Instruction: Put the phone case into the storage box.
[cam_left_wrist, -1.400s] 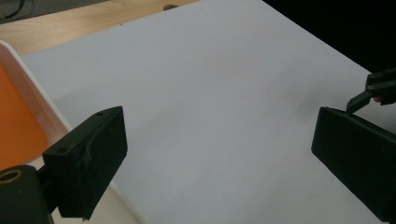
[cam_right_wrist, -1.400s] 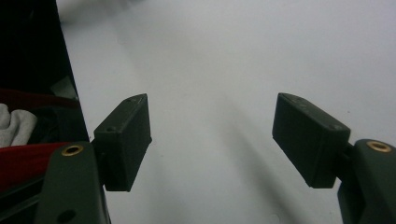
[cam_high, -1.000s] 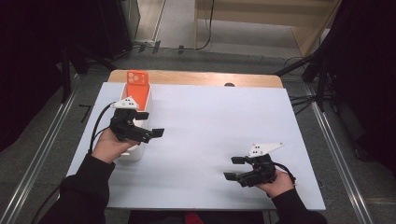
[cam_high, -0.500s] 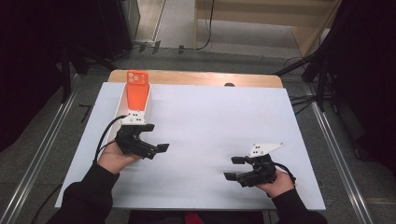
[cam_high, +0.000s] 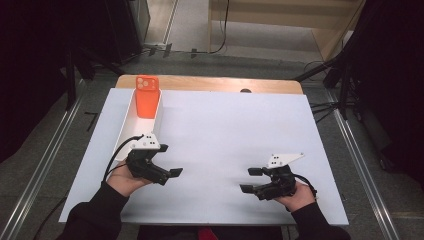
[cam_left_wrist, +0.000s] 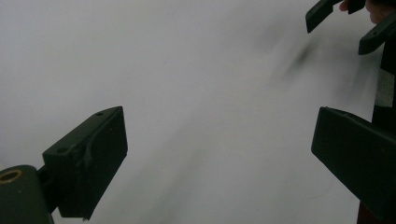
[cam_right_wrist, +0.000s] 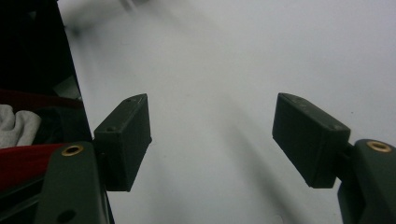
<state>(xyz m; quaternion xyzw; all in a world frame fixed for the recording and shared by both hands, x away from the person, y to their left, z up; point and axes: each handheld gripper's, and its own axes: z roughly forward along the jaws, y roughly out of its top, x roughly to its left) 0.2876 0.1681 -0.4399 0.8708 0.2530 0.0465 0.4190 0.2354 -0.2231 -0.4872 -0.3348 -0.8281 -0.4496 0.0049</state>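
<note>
Orange phone case (cam_high: 148, 96) stands tilted in the far end of a white tray (cam_high: 126, 136) along the table's (cam_high: 240, 130) left edge. Left gripper (cam_high: 169, 166) hovers just beyond the tray's near end, jaws wide, nothing between. Right gripper (cam_high: 251, 180) sits near the near right corner, jaws wide, empty.

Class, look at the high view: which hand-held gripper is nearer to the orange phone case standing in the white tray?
Left. The left hand-held gripper hovers just past the white tray's near end, below the orange phone case; the right hand-held gripper sits far across the table.
</note>
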